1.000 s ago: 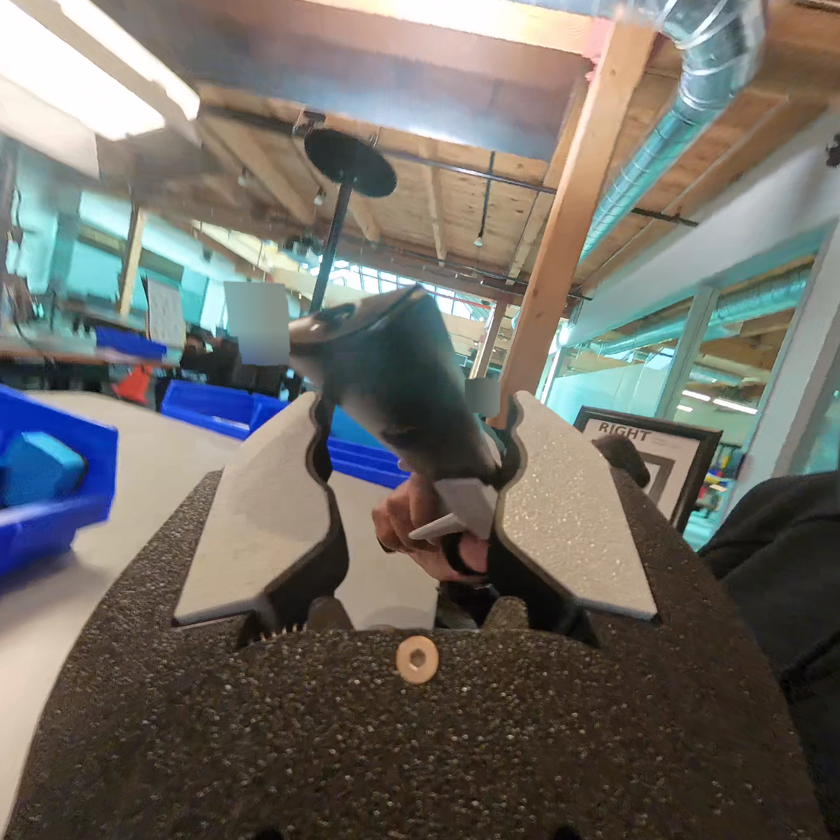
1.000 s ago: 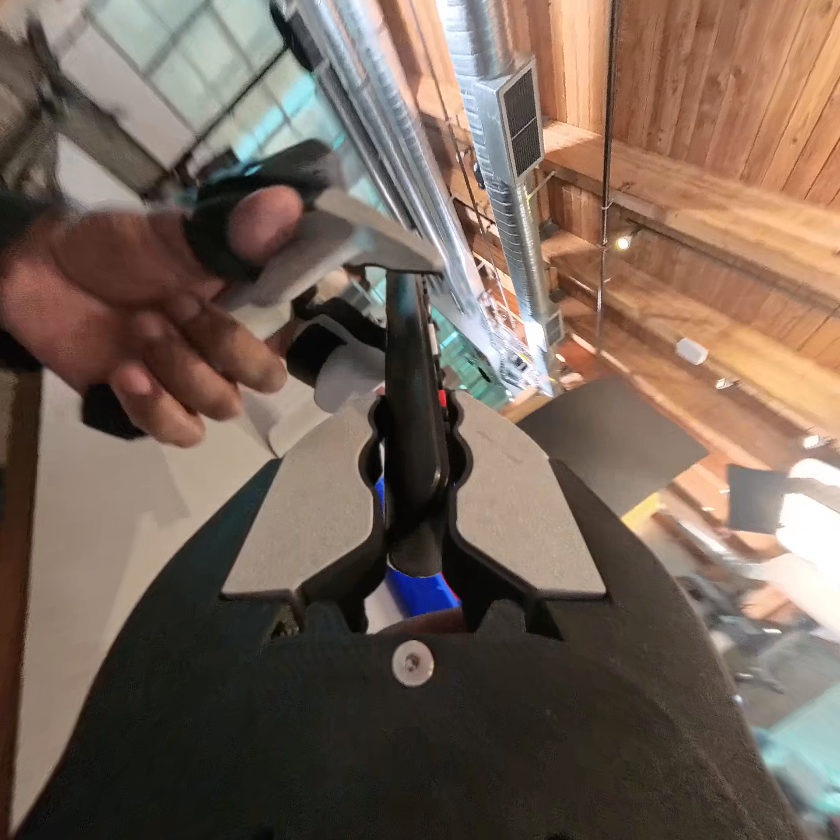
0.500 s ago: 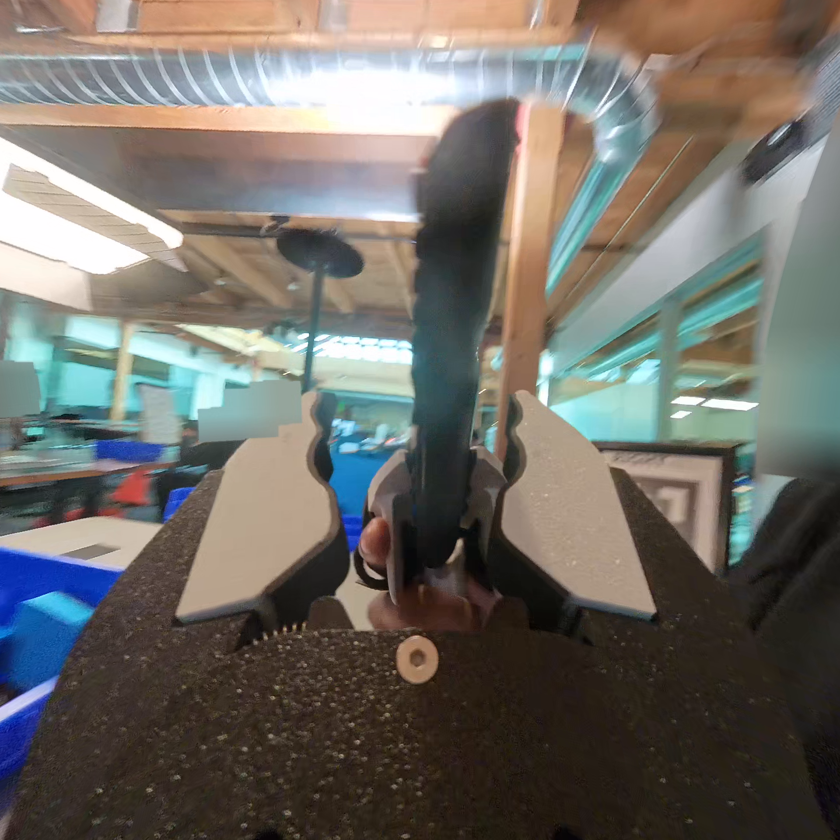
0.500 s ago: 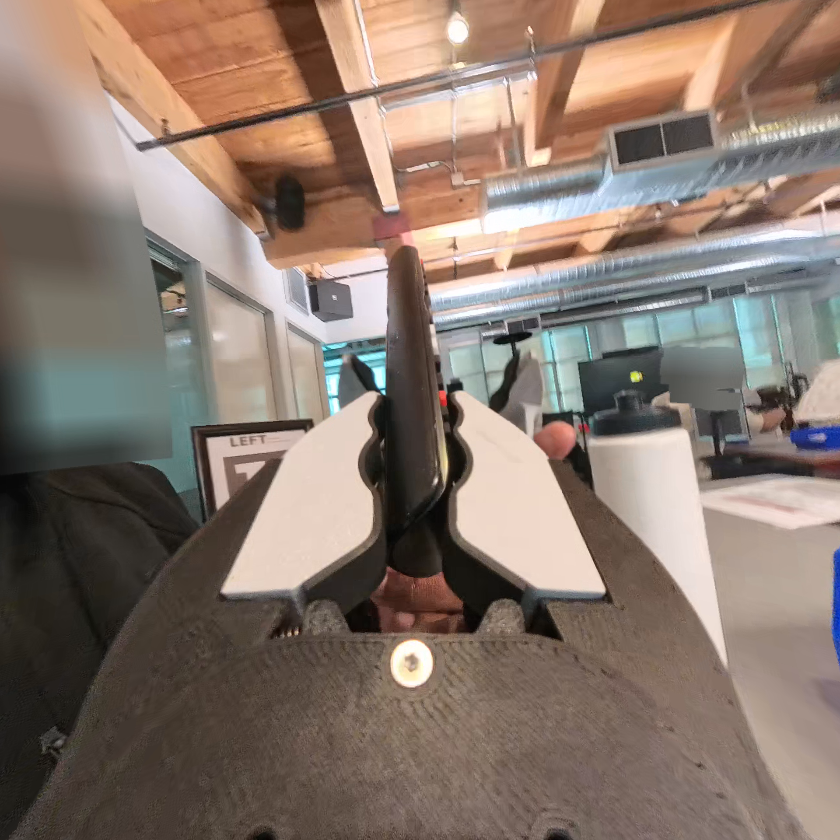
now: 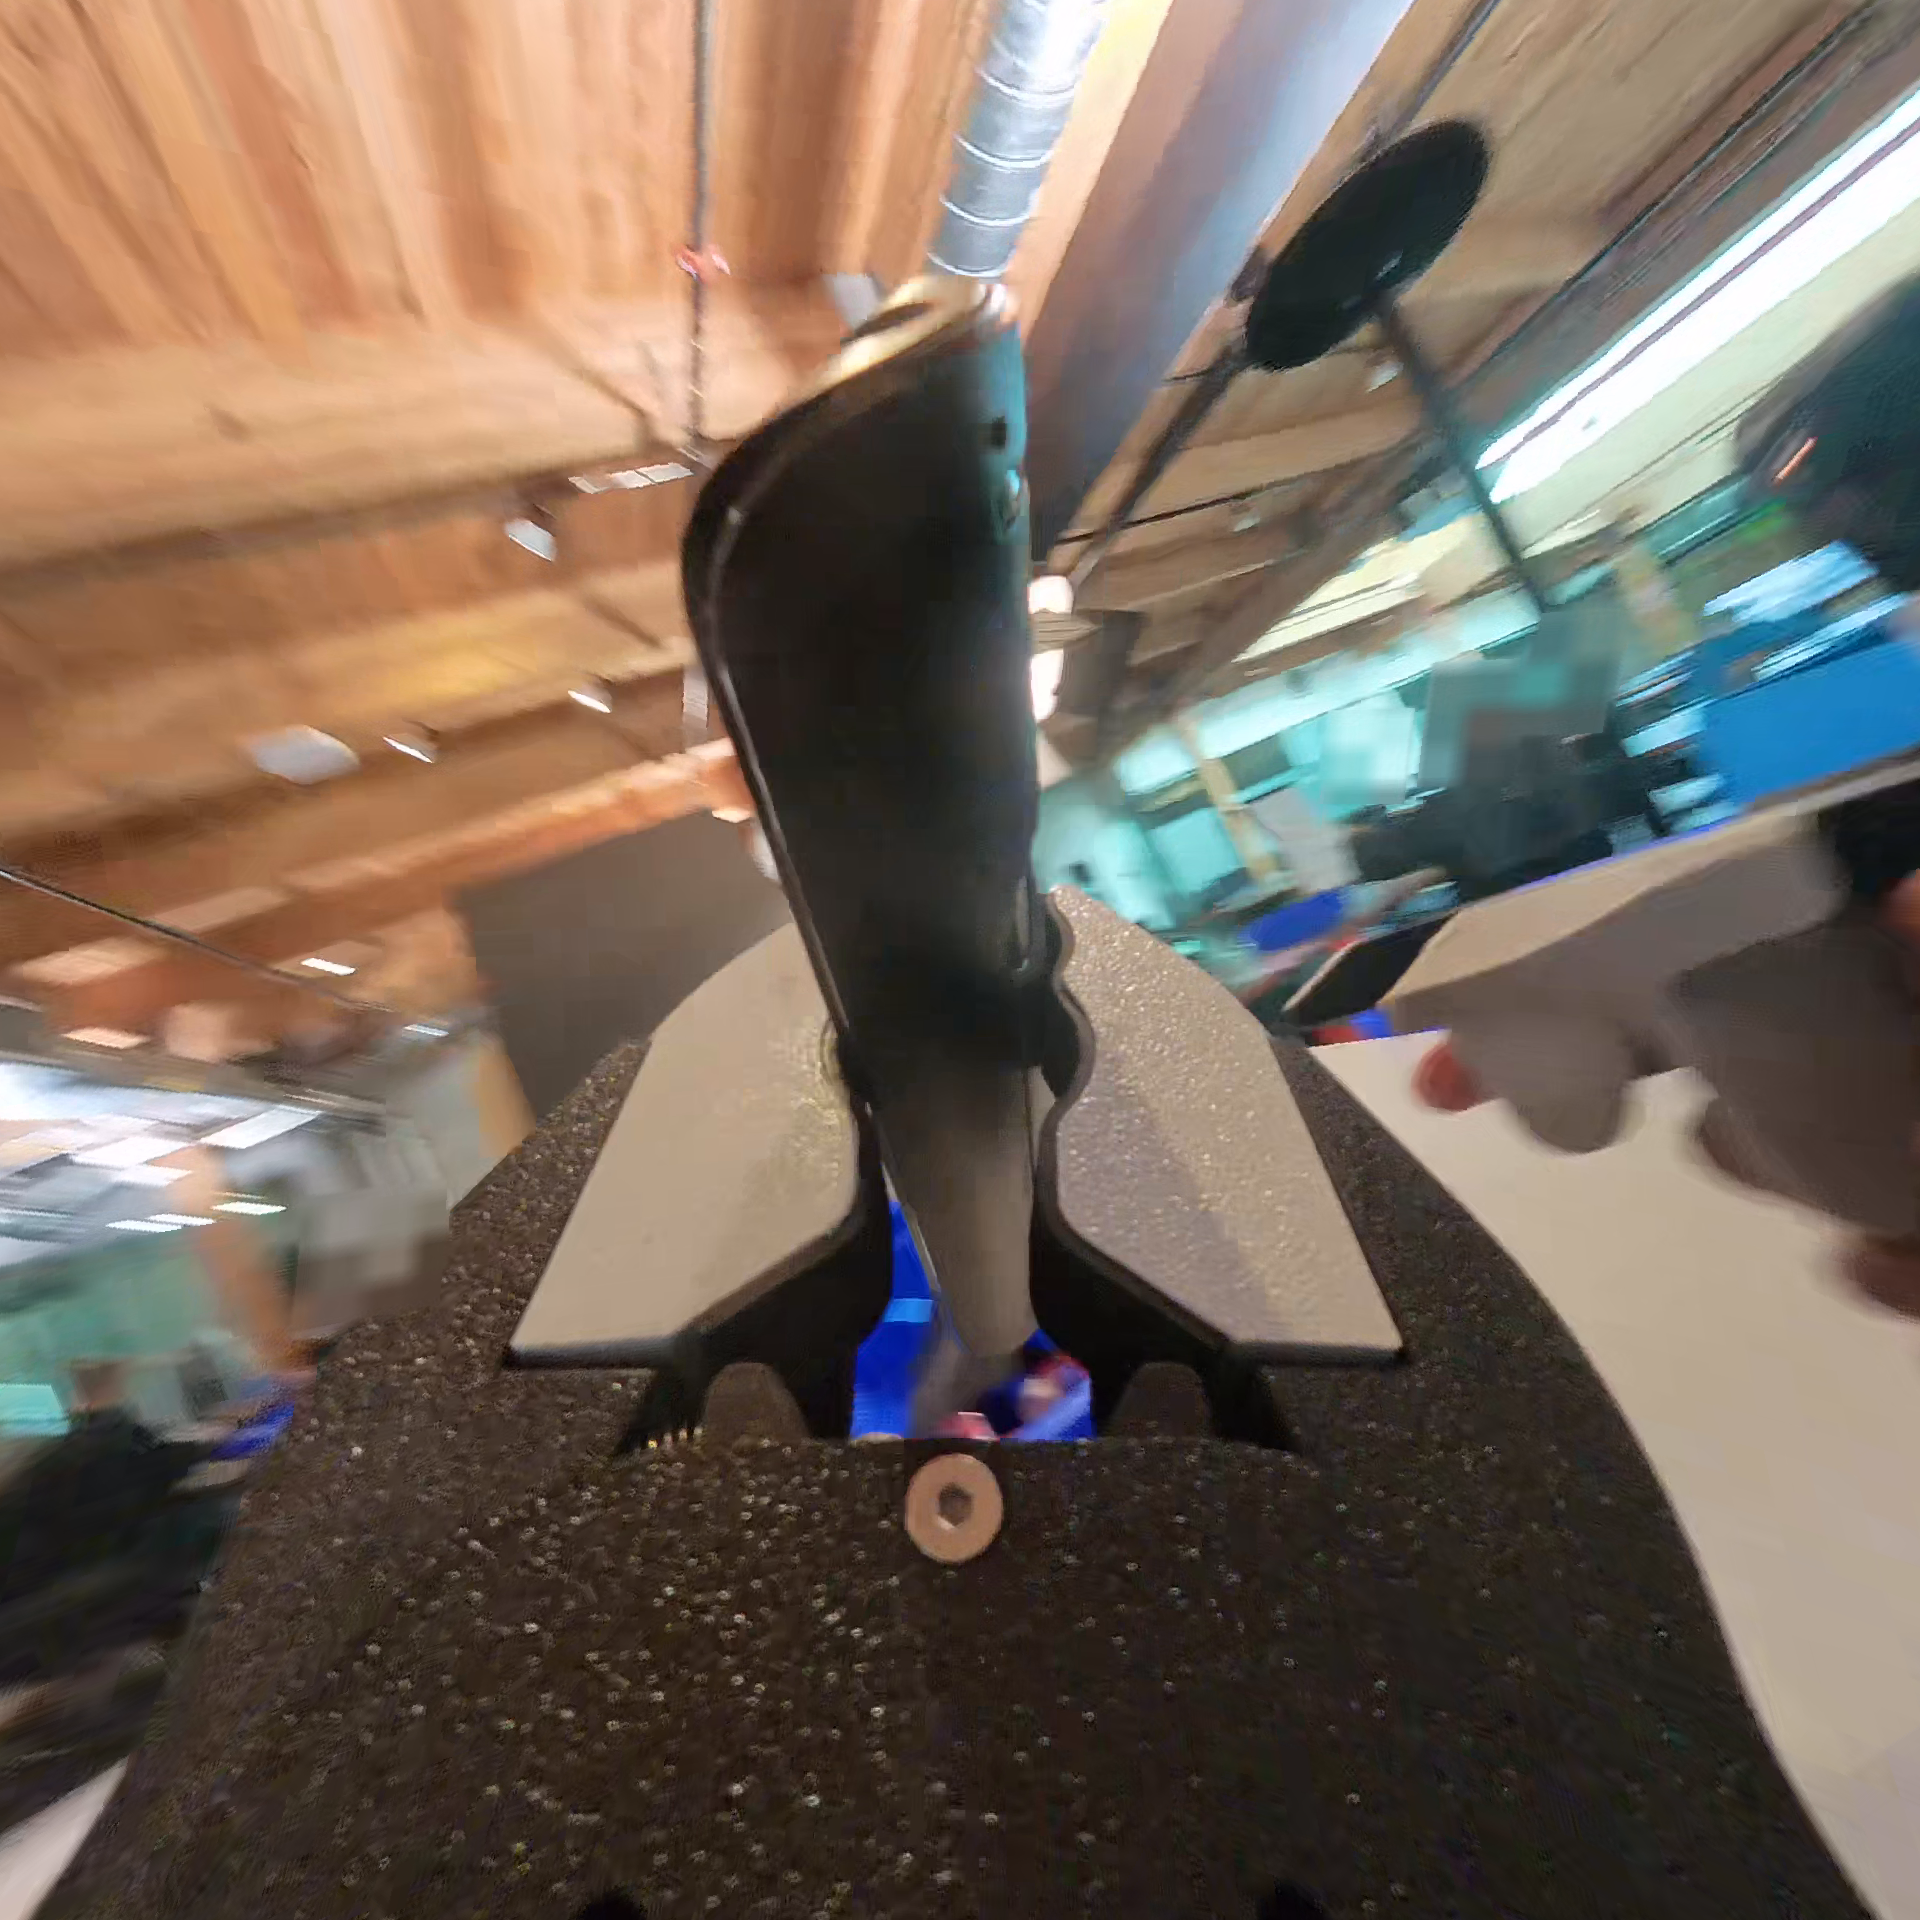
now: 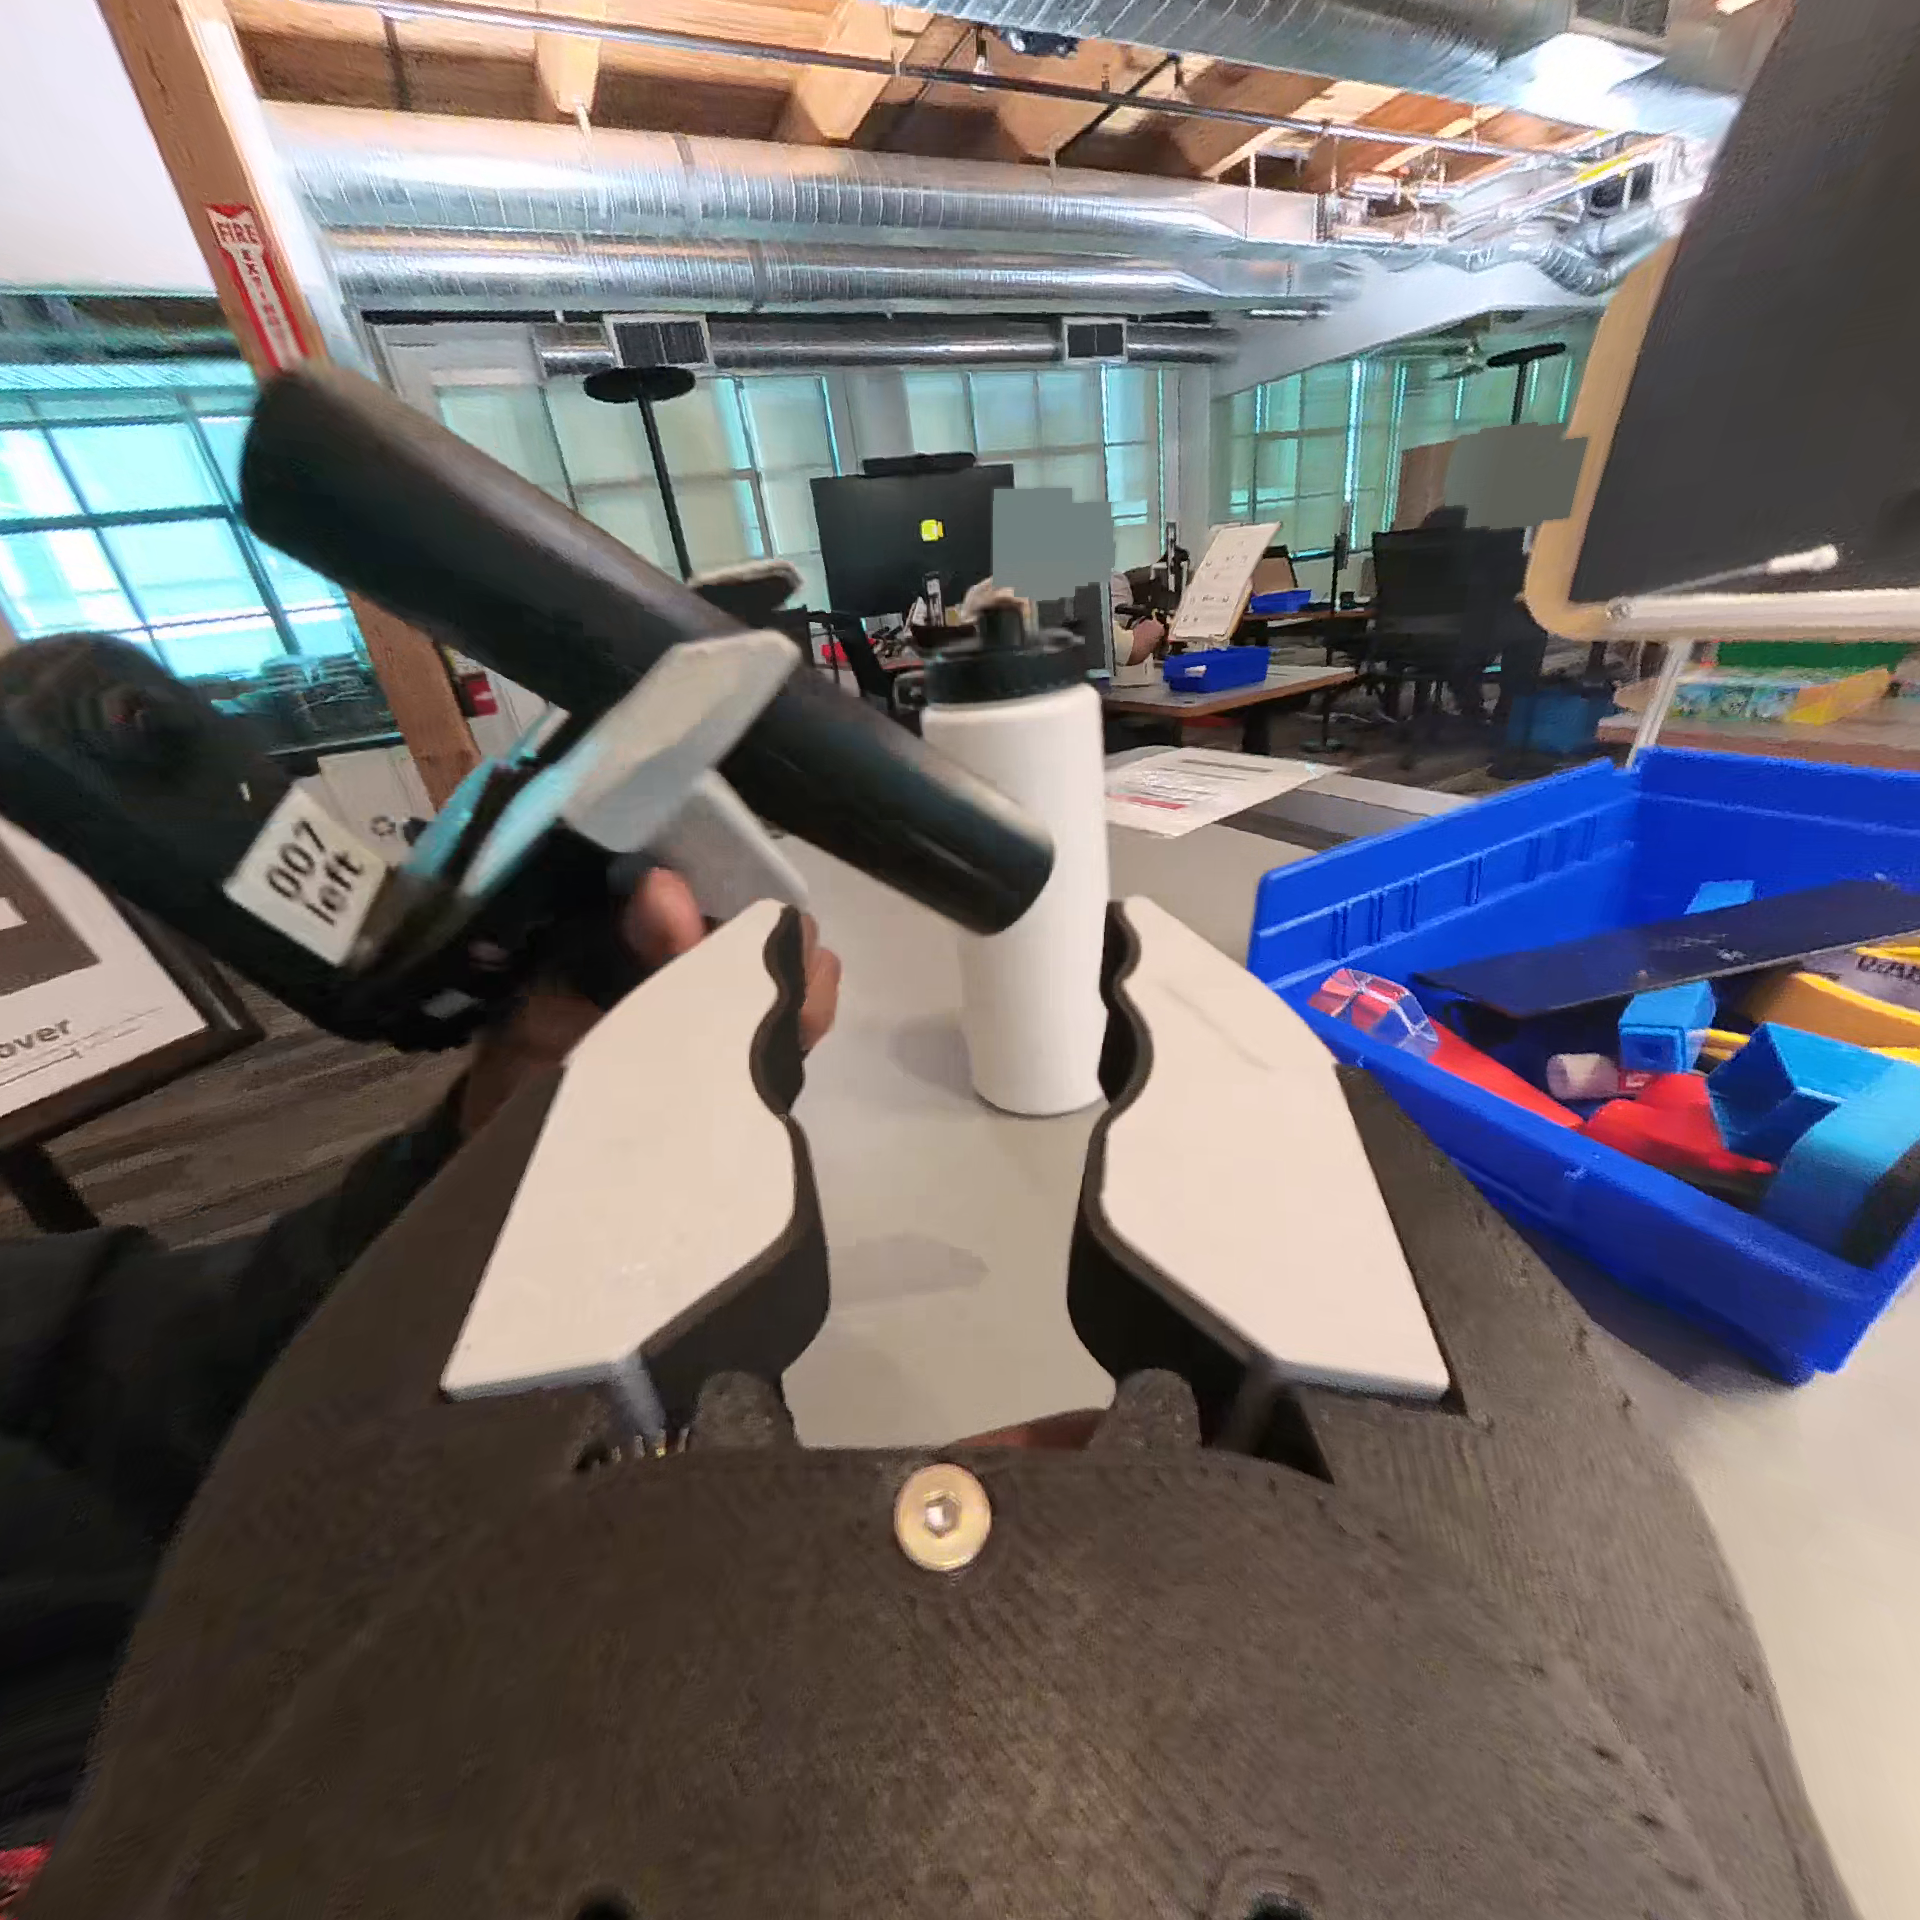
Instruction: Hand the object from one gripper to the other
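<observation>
1. Pinching the black object (image 5: 883, 727) between its grey pads, the left gripper (image 5: 951, 1060) is holding it by the narrow lower end, so the broad dark body is rising above the jaws toward the wooden ceiling.
2. Lying across the left gripper in the right wrist view, the black object (image 6: 623, 665) is showing as a long dark bar, tilting with its upper end toward the wooden post (image 6: 249, 343) and its lower end in front of the white bottle (image 6: 1023, 894).
3. Standing with its jaws spread apart, the right gripper (image 6: 951, 997) is holding nothing; bare grey table (image 6: 935, 1288) is showing through the gap between its fingers.
4. Standing upright on the table just beyond the right gripper's fingertips, the white bottle is wearing a black cap.
5. Sitting on the table to the right of the white bottle, a blue bin (image 6: 1455, 935) is holding a jumble of blue, red and yellow pieces and a dark flat panel.
6. Appearing to the right of the black object in the left wrist view, a blurred hand (image 5: 1766, 1060) is gripping the grey trigger of the other tool.
7. Leaning at the far left of the white bottle, a framed sign (image 6: 83, 997) is standing near the floor.
</observation>
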A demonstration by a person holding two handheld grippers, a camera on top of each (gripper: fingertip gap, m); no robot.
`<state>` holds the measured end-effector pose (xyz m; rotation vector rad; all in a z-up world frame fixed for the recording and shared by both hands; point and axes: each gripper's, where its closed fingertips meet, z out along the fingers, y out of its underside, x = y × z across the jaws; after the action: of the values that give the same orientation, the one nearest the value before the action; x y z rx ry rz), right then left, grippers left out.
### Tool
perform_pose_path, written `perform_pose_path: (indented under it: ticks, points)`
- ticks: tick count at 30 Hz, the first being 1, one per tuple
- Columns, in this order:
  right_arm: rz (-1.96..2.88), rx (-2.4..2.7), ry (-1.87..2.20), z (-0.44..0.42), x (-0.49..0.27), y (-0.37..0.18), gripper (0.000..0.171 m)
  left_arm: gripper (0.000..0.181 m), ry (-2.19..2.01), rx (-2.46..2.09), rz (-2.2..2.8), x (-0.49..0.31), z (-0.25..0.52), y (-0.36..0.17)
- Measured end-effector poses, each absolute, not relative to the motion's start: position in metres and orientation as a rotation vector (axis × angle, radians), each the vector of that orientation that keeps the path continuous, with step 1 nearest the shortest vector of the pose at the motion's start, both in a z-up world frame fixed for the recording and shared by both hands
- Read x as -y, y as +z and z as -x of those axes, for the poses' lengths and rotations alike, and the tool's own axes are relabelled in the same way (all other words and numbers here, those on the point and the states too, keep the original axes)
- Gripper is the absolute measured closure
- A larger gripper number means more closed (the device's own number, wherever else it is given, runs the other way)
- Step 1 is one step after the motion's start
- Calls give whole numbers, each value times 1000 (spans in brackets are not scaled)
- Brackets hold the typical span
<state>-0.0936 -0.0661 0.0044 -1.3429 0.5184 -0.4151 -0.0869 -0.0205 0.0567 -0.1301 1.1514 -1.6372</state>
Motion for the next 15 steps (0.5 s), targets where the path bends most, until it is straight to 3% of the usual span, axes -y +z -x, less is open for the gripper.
perform_pose_path:
  ticks: [6,11,13,15]
  points:
    - [1316,-374,-96,167,28,35,105,153,-1171,-901,38,15,96,61]
    - [1352,-467,-83,182,15,35,87,154,-918,-767,-50,21,105,60]
    - [1365,-535,-129,176,15,29,88,153,-839,-719,-118,28,111,57]
    - [1355,-600,-181,165,22,25,98,153,-813,-697,-176,37,116,51]
